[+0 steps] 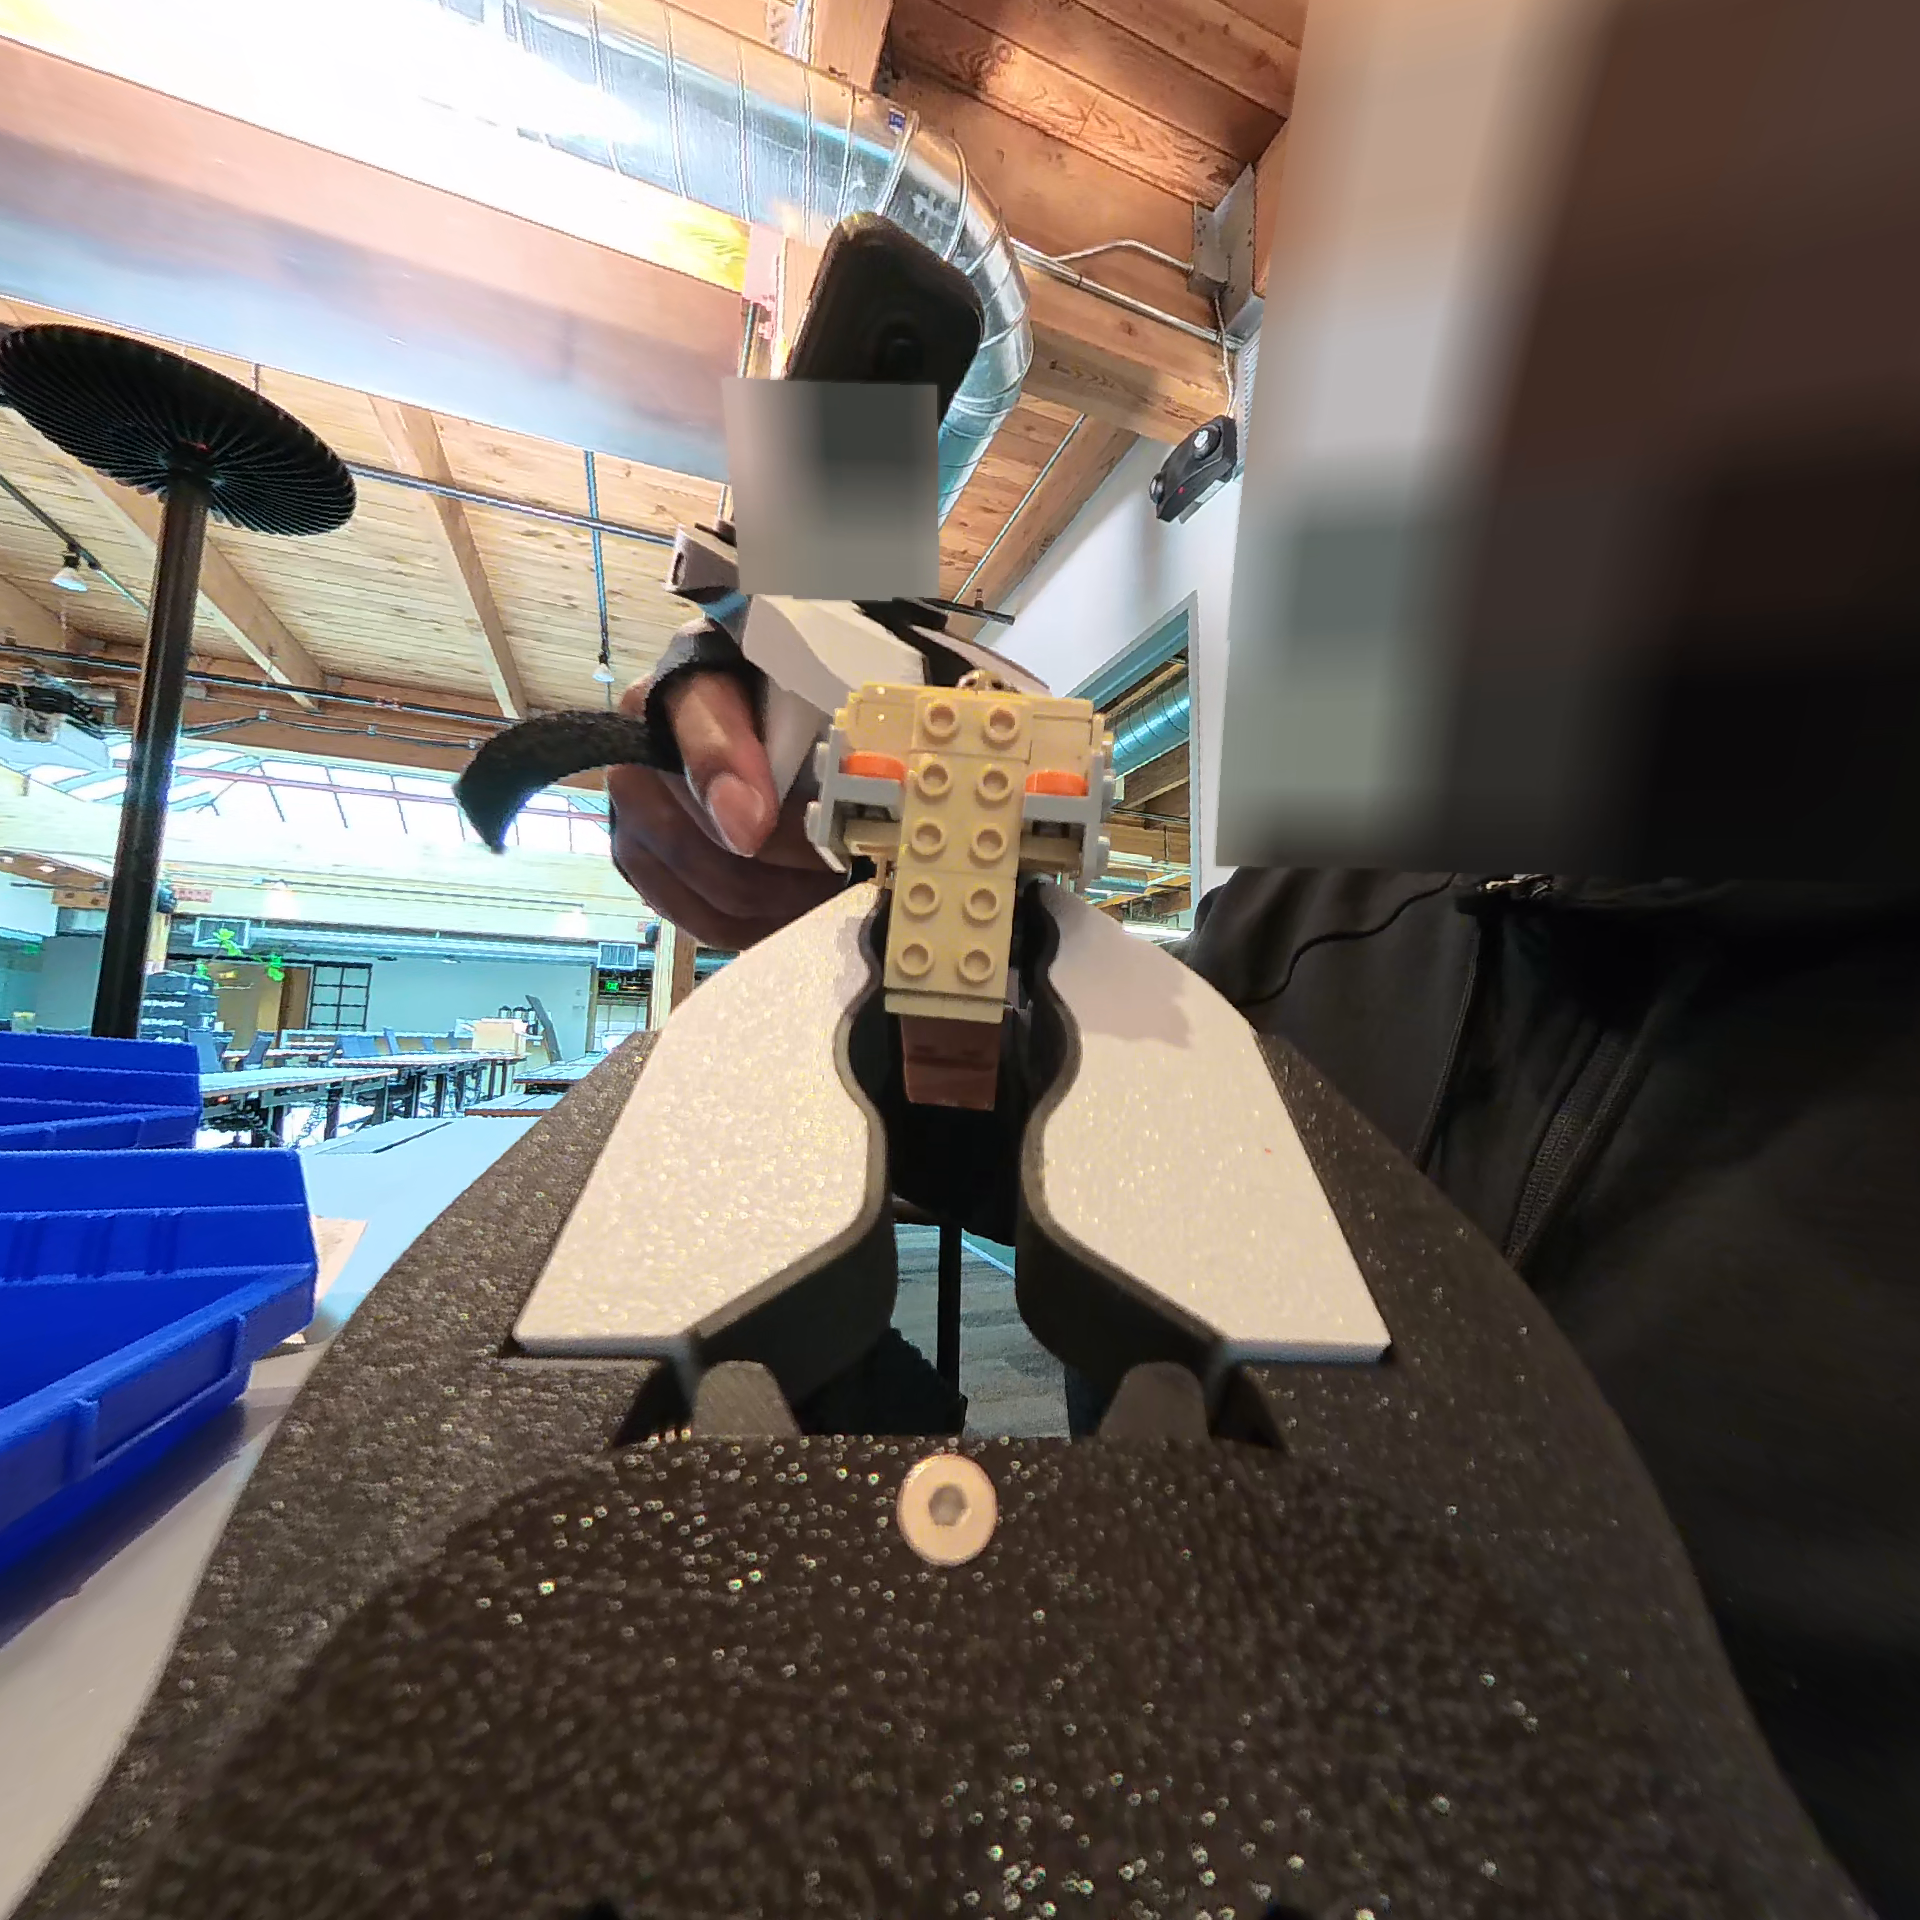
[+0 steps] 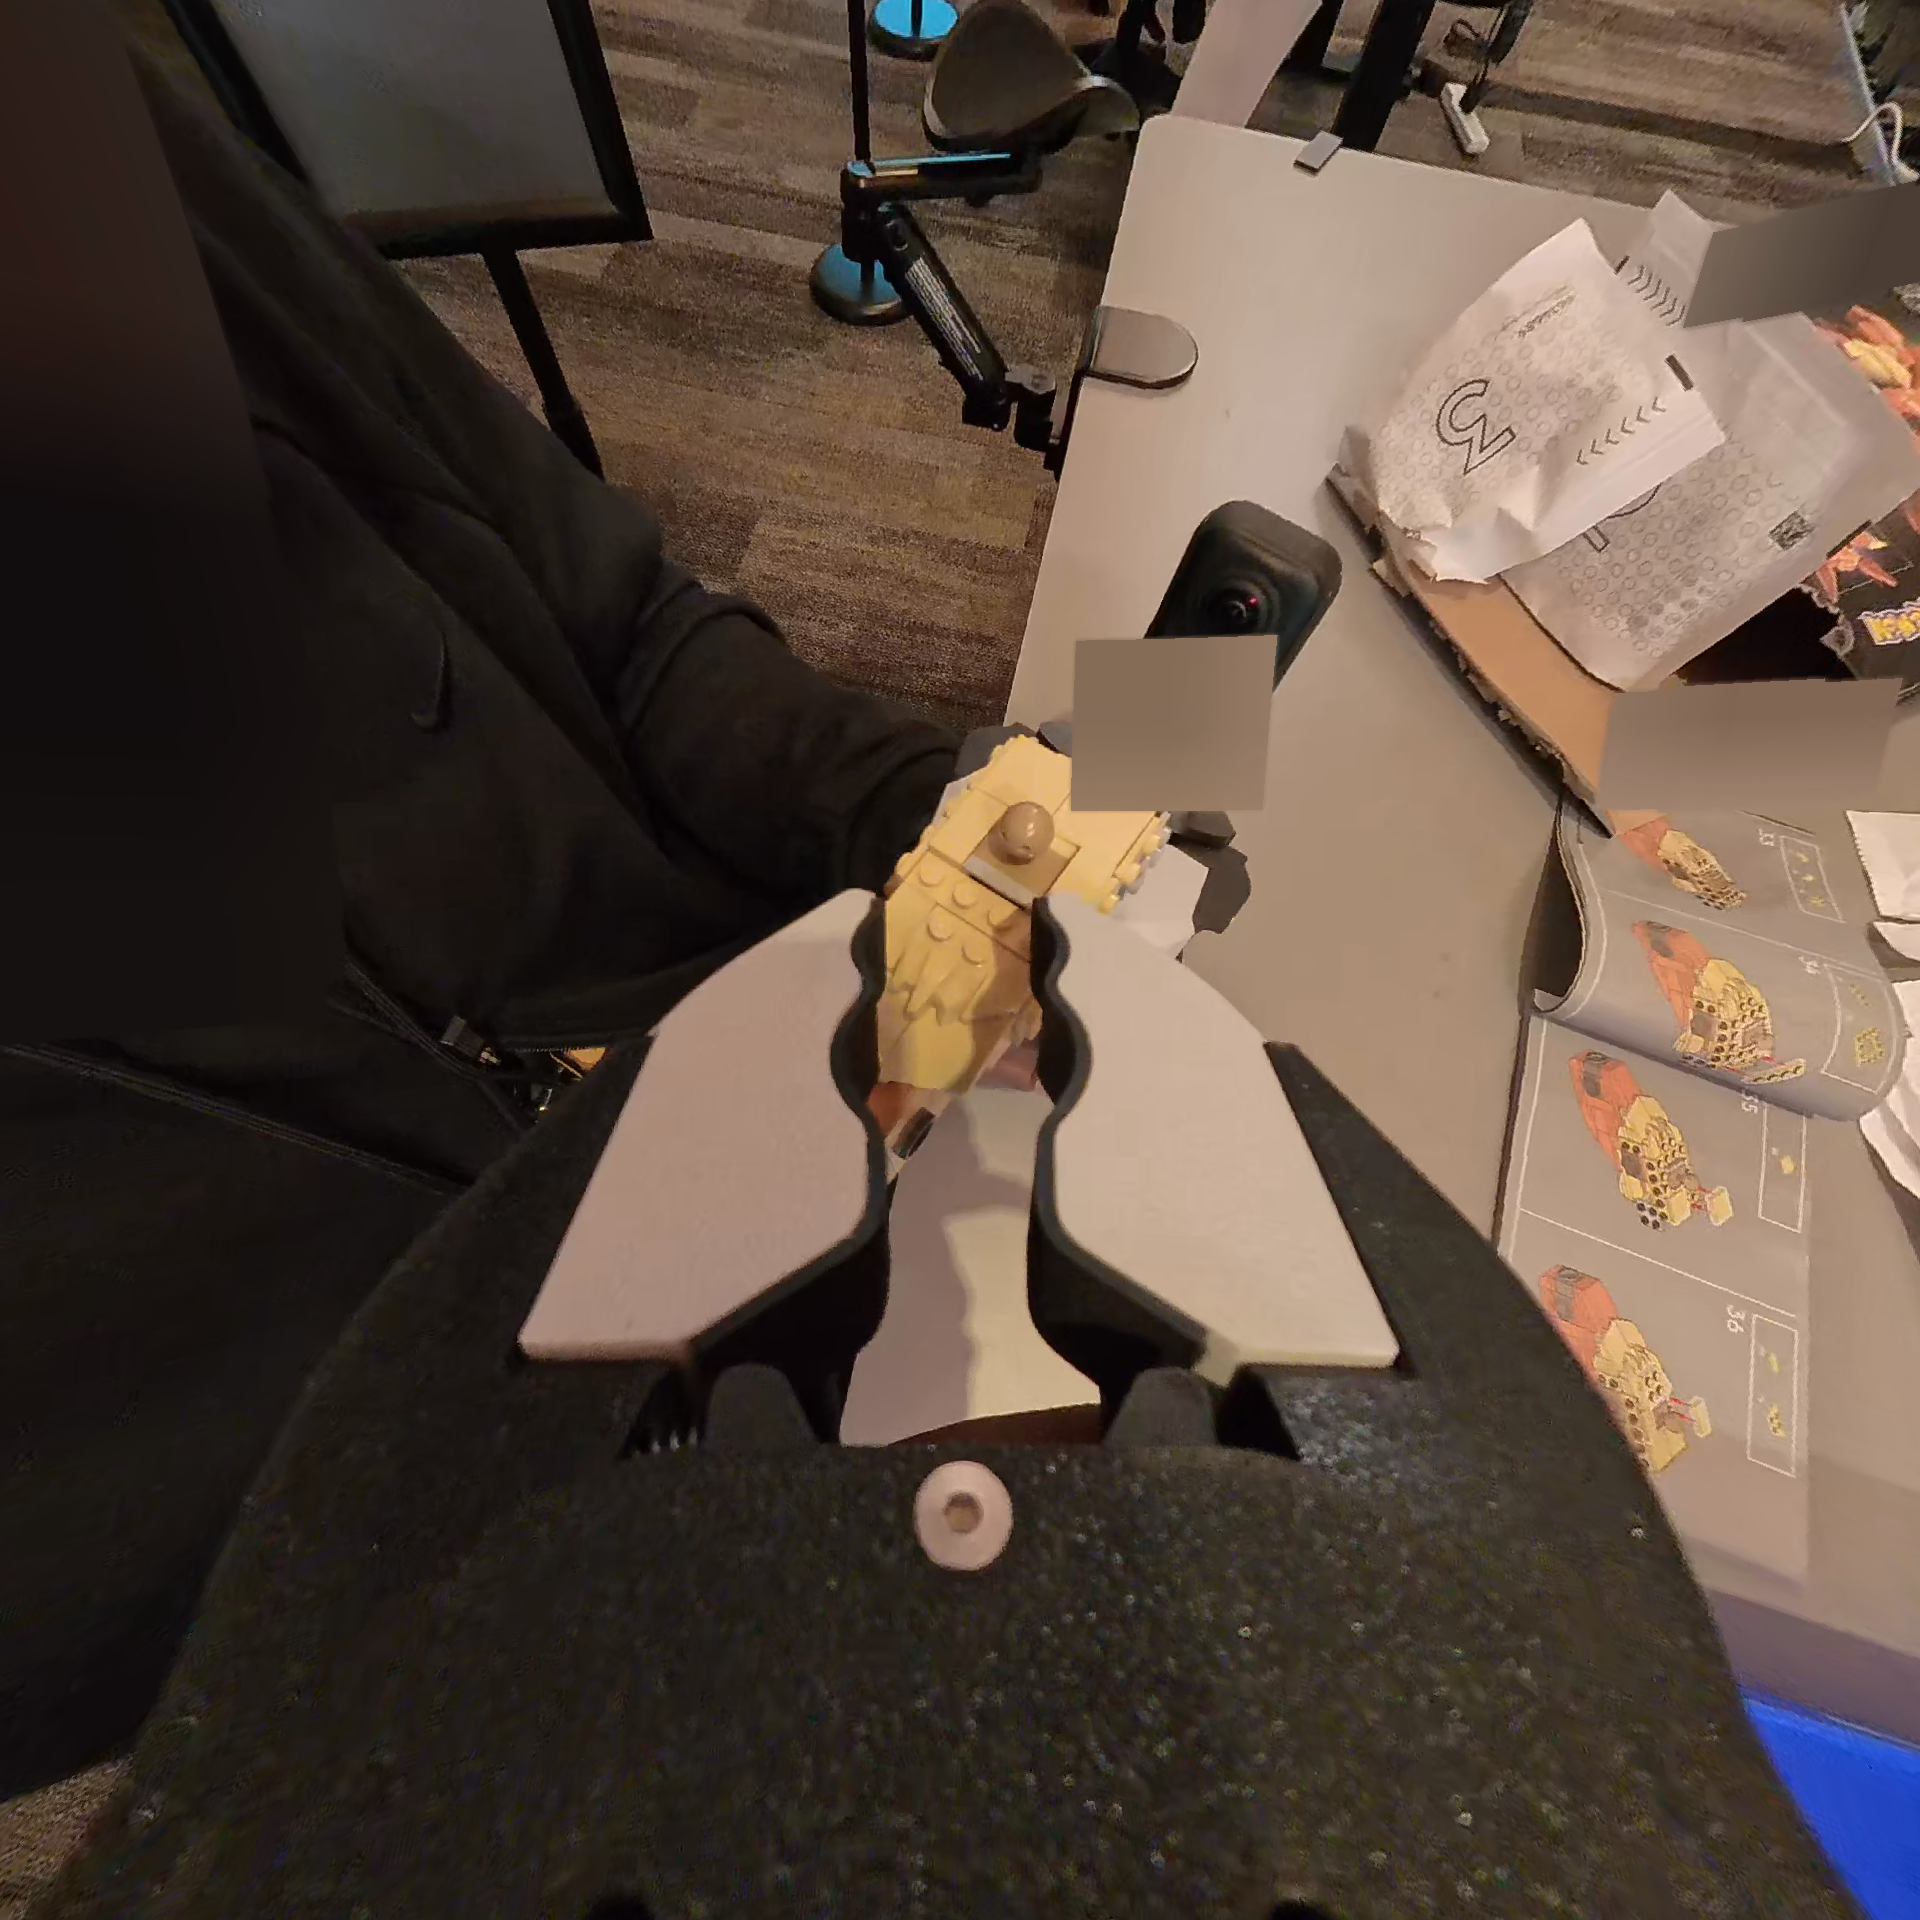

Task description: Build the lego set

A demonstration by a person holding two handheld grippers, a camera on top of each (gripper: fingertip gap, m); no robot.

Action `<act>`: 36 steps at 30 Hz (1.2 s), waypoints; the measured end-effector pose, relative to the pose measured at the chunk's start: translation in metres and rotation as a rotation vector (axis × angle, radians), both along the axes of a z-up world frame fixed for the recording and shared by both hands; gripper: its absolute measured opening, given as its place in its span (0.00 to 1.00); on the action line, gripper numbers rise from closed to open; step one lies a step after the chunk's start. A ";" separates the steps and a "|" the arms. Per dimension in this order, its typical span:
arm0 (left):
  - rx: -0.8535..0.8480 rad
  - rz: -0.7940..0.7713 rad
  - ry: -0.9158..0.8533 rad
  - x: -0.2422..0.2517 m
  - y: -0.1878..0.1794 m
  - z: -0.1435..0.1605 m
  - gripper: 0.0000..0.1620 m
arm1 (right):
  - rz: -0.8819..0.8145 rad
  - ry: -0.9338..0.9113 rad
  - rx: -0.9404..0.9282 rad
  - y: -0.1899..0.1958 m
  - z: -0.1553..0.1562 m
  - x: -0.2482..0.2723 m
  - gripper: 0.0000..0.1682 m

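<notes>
Gripping tan lego build: left gripper, right gripper.

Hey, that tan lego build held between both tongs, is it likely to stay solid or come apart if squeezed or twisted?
The tan lego build is probably rigid but fragile: it is many small snapped-together pieces, so twisting may pop some off. The left tongs pinch only its narrow end, so it could pivot. It looks light.

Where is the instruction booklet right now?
The instruction booklet lies open on the grey table, at the right edge of the right wrist view, just below the torn paper bags. The left wrist view doesn't show it.
</notes>
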State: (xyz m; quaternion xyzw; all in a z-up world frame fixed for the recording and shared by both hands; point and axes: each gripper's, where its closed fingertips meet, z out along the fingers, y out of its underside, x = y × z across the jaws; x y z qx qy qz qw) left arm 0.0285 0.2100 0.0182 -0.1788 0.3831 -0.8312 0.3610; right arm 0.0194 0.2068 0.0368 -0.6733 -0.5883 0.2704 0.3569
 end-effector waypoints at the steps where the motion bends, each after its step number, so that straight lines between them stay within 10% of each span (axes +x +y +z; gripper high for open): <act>1: 0.001 0.000 0.001 0.000 0.000 0.000 0.14 | 0.000 0.001 -0.001 0.000 0.000 0.000 0.16; 8: -0.013 -0.031 0.007 -0.001 -0.001 0.000 0.14 | -0.012 0.032 0.128 0.005 0.007 0.012 0.16; 21: -0.149 -0.268 0.071 0.011 -0.009 -0.003 0.14 | 0.145 -0.138 1.328 0.043 -0.009 0.051 0.17; 36: -0.137 -0.418 0.135 0.011 0.018 0.018 0.14 | 0.217 0.023 1.495 0.042 0.007 0.052 0.23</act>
